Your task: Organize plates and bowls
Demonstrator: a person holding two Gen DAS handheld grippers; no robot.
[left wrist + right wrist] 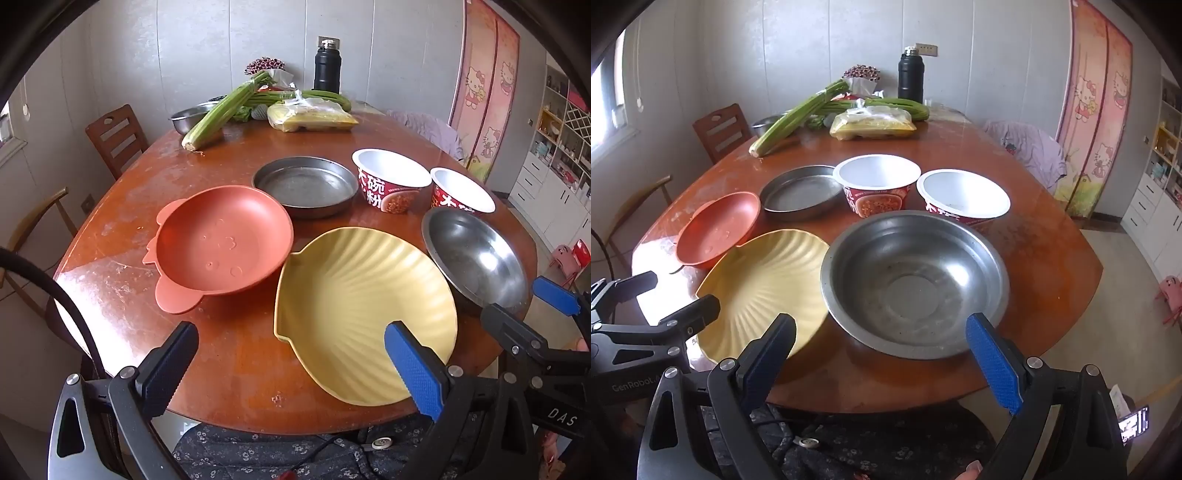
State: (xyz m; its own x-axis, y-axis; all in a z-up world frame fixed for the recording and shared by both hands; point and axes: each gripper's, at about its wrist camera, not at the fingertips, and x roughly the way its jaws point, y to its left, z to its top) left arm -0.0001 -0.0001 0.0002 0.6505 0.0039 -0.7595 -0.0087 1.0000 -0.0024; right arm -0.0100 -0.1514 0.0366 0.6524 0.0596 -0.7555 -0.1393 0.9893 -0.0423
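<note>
A: So, why are both grippers held spread and empty?

B: Nothing has been picked; the left gripper [291,365] is aimed at the yellow plate [364,314] at 12 o'clock, the right gripper [881,358] at the steel bowl [914,282], both loose on the worktop [236,369]

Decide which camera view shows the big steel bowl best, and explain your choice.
The right wrist view: the steel bowl sits in the middle, whole rim and inside showing. In the left wrist view the same bowl lies far to the right, squashed by the lens, its near rim partly hidden by the other gripper.
</note>
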